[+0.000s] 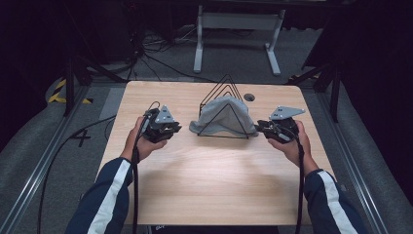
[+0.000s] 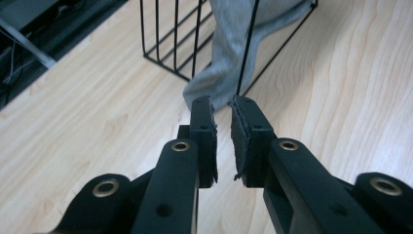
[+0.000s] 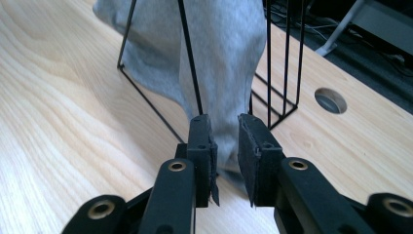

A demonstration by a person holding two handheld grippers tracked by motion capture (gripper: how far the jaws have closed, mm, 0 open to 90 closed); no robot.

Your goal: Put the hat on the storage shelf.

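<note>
A black wire rack (image 1: 227,77) of triangular loops stands at the back middle of the wooden table (image 1: 209,165). A grey cloth (image 1: 221,114) hangs over it and spills onto the wood on both sides. My left gripper (image 1: 178,129) is held just left of the rack. In the left gripper view its jaws (image 2: 223,109) are narrowly open, nothing between them, pointing at the cloth's corner (image 2: 219,80) and the rack (image 2: 176,44). My right gripper (image 1: 258,127) sits at the rack's right end. Its jaws (image 3: 225,126) are slightly open, close to the cloth's hanging edge (image 3: 224,48) beside the rack (image 3: 269,73).
A round cable hole (image 1: 249,97) (image 3: 330,100) lies in the table behind the rack's right end. Beyond the table's far edge is a white frame (image 1: 238,22) on the carpet, with cables on the floor at left. Metal rails run along both sides.
</note>
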